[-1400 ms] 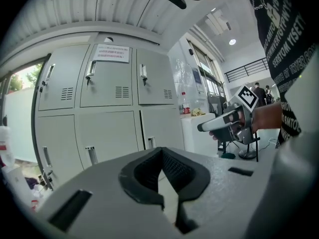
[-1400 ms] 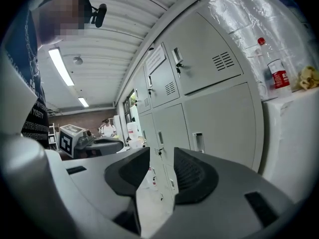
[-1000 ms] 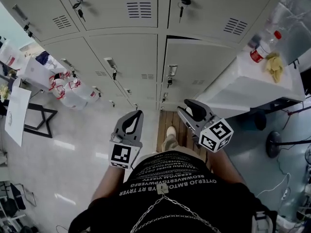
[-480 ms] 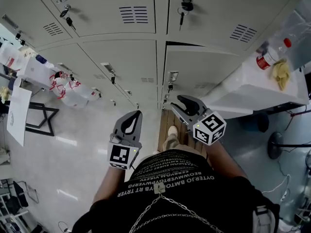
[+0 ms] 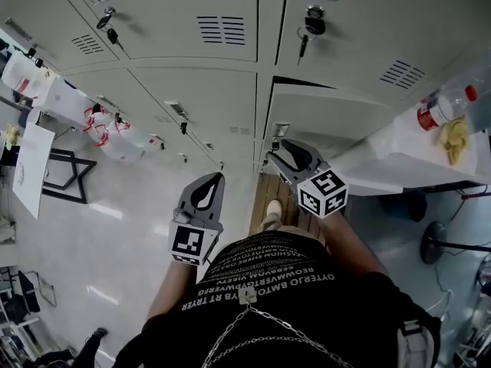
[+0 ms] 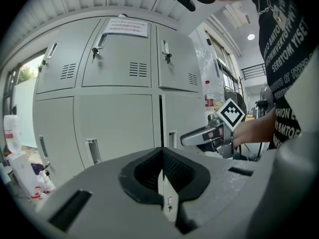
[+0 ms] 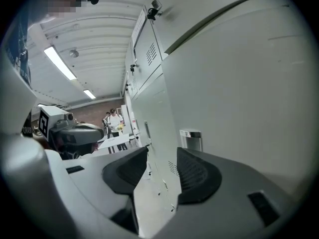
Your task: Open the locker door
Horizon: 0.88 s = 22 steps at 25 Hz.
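At far left of the head view, a white sheet (image 5: 31,167) on a dark frame and white bags (image 5: 115,140) are seen on the floor beside the grey locker bank (image 5: 192,90). The left gripper (image 5: 205,198) is held low in front of the person's torso, well apart from the lockers. In the left gripper view its fingers (image 6: 172,176) are seen pressed together, with nothing between them. The right gripper (image 5: 276,156) is held up near the locker door (image 5: 330,117) in the middle row, right of the central seam, with its tips just beside the door's metal handle (image 5: 280,131). A dark gap is shown along the door's top edge, so it looks slightly ajar. In the right gripper view the jaws are seen apart and opening, with nothing clamped: only the locker fronts and floor are visible through the gap, and the handle (image 7: 191,138) sits just above one pad (image 7: 197,176). Contact with the door cannot be told. Keys (image 5: 311,25) hang from the locker above. At right, a white table (image 5: 399,167) carries a red-capped bottle (image 5: 445,106) and a yellow item (image 5: 455,136).
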Tool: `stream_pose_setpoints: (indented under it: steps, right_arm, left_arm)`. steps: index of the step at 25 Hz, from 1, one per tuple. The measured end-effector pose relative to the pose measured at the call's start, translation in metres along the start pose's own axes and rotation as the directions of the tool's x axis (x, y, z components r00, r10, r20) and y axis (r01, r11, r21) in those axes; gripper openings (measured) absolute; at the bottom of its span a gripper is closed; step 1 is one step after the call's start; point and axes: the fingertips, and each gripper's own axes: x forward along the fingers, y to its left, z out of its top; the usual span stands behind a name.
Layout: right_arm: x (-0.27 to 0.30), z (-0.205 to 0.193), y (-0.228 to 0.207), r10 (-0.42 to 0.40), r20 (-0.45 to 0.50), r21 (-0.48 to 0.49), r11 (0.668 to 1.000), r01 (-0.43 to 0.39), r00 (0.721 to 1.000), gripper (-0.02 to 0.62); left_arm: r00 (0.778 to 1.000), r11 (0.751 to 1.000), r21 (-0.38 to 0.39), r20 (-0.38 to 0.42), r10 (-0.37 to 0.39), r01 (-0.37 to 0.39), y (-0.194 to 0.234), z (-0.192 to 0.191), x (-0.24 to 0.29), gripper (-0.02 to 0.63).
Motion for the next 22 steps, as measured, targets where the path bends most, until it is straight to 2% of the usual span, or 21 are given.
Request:
stream_pose_setpoints:
  steps: [22]
  right_arm:
    - [0.038,-0.004,-0.034,-0.102,-0.091,0.066,0.992,0.108,0.991,0.16]
  left_arm:
    - [0.999,1.0,0.013,-0.046,-0.014,0.015,-0.009,0.001,0.021,-0.002]
